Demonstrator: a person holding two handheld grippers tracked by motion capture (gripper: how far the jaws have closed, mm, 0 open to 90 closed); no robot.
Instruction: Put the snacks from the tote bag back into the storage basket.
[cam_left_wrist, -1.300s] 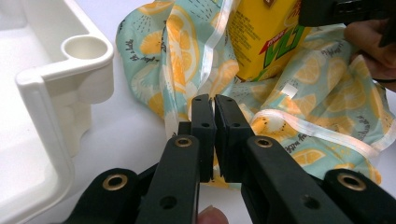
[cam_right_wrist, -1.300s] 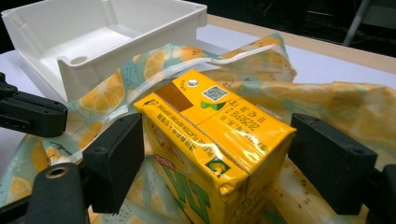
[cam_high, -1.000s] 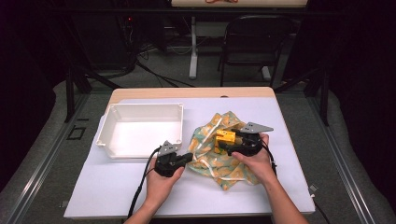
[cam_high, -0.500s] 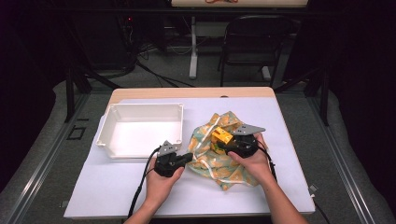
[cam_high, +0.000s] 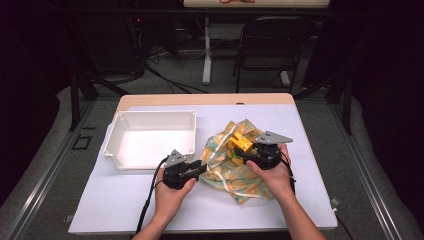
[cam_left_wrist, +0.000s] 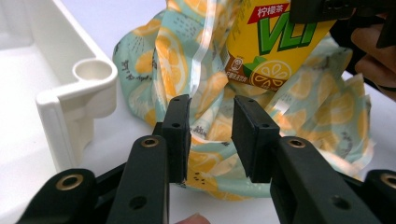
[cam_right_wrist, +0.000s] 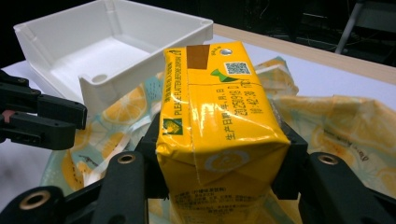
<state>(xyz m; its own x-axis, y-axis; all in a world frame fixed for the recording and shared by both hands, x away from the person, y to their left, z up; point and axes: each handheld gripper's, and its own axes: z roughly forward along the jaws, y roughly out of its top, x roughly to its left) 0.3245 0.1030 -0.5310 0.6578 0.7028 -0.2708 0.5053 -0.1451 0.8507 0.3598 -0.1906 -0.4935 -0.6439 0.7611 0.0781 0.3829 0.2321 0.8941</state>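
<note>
At the left of the tabletop (cam_high: 125, 210) sits a white tray (cam_high: 112, 142), open-topped, its near right corner post close to the lemon-print bag (cam_high: 235, 175); a narrow strip of bare surface separates them. In front of the tray and along the near edge the white cover lies bare and wide.

The left gripper (cam_high: 199, 168) rests low just past the tray's corner, at the bag's left edge. Its jaws have just been opening and now stand a little apart, with a fold of bag film (cam_left_wrist: 210, 126) in the gap between them; the pads do not press on it.

Right of it, the yellow drink carton (cam_high: 240, 145) is raised clear above the bag's middle, with the bag's crumpled rim around and below it. The right gripper (cam_high: 250, 152) clamps the carton (cam_right_wrist: 217, 126) by its two side faces, the jaws about half closed on it.

Beyond the bag, bare tabletop runs to the right edge and to the wooden far edge.
</note>
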